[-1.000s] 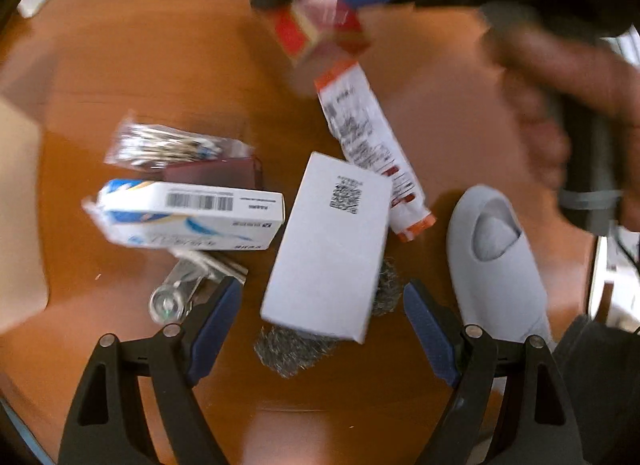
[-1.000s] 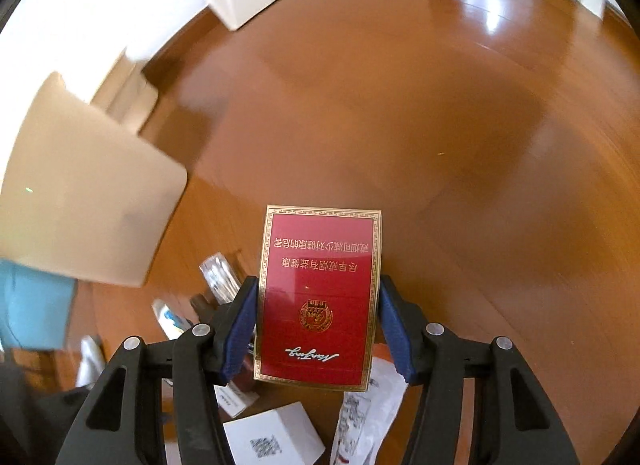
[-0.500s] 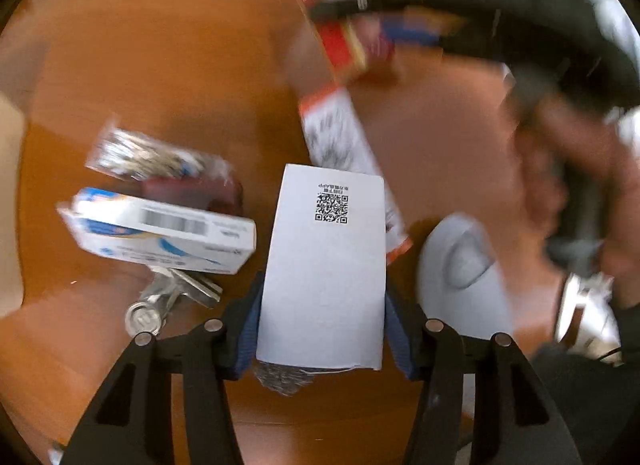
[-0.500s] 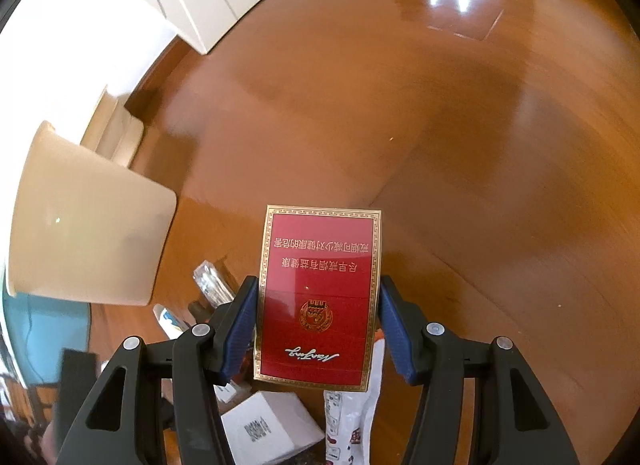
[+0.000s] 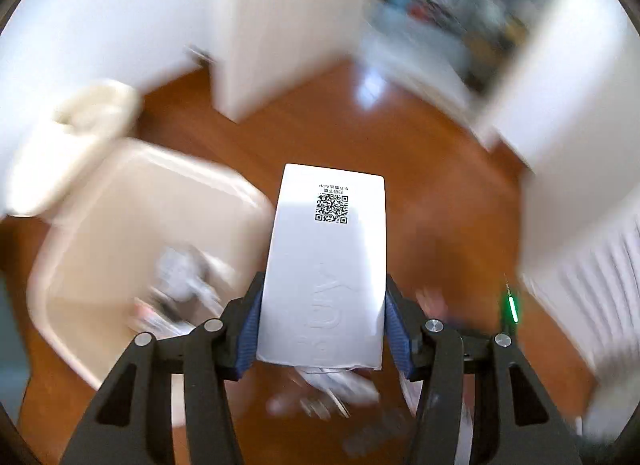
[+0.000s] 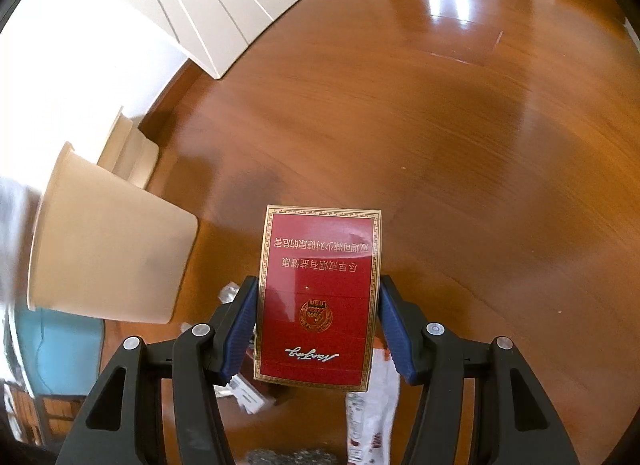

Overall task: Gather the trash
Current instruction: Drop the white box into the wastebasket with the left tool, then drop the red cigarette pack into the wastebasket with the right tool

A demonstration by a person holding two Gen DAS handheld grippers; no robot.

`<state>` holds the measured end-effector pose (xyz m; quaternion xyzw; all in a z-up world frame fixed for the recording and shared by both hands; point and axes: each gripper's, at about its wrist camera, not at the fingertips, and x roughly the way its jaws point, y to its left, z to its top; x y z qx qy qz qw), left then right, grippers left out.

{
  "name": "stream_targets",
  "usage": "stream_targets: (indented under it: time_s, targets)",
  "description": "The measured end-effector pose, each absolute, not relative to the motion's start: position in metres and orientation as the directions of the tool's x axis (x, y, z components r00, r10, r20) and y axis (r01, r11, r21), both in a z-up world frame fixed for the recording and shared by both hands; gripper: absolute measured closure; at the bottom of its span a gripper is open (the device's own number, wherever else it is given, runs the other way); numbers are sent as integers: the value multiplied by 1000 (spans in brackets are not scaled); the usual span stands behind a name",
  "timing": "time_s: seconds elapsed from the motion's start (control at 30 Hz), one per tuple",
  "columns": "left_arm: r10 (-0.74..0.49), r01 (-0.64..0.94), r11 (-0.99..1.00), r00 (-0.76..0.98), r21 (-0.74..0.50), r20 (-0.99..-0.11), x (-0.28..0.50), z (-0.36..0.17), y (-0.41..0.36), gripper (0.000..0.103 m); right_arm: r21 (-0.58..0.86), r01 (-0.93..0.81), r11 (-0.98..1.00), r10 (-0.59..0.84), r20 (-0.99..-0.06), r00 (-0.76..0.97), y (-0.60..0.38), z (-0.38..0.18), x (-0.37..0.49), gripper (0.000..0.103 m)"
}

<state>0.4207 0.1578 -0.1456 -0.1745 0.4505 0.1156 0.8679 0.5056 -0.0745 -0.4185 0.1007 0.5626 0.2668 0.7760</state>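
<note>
Lifted clear of the floor since a second ago, the white box with the QR code now sits clamped between the blue fingers of the left gripper, which closed in on its two long sides within that second; earlier the box lay on the wooden floor among the other litter. From the left wrist view it hangs just beside a cream bin, over the bin's near rim, and the bin already holds some crumpled scraps (too smeared by motion to name). Below the box, the litter on the floor is only a pale blur, and part of it is hidden behind the fingers. The right gripper has barely shifted: its fingers press on both sides of a red cigarette pack edged in gold, held above the floor. Past it stands the same cream bin, seen from the side, well apart from the pack. A printed wrapper lies under the pack, cut off by the frame's lower edge.
</note>
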Motion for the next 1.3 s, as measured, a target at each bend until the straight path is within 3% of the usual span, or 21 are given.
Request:
stream_targets:
  time_s: [0.13,0.27,0.43,0.67,0.8,0.97,1.03,1.1,1.2,1.3]
  targets:
    - [215,-575,804,519,-152,-827,404,-152,227,50,459,-336,822,542,-813,215,-63,-414,499,43]
    - [217,-702,696,408,-152,-887,385,-204,261,50,458,-359,814,547,-811,206,-56,-413,495,43]
    - [261,-721,686,372,-100,-891,366,-208,276,50,451,-370,812,544,-815,200,-52,-413,492,43]
    - [351,-684,725,460,-74,-815,341,-179,199,50,457,-397,796,562,-801,205,-40,-401,491,43]
    - [333,-601,799,468,-19,-819,329,-203,129,50,459,-450,766,594,-773,222,-28,-375,489,43]
    - [146,-567,819,354,-88,-924,309,-267,85,50,458,-522,719,643,-725,248,-8,-328,492,43]
    - [86,-499,864,272,-64,-958,310,-297,68,40,452,-570,686,673,-691,262,8,-301,493,43]
    - [71,-463,886,178,-20,-981,305,-322,56,38,441,-630,639,712,-649,268,31,-270,492,43]
    - [27,-464,886,63,-5,-998,291,-357,56,21,430,-719,546,772,-592,231,77,-232,485,43]
    - [30,-460,887,-14,33,-999,281,-372,54,21,424,-788,446,805,-575,146,129,-214,473,43]
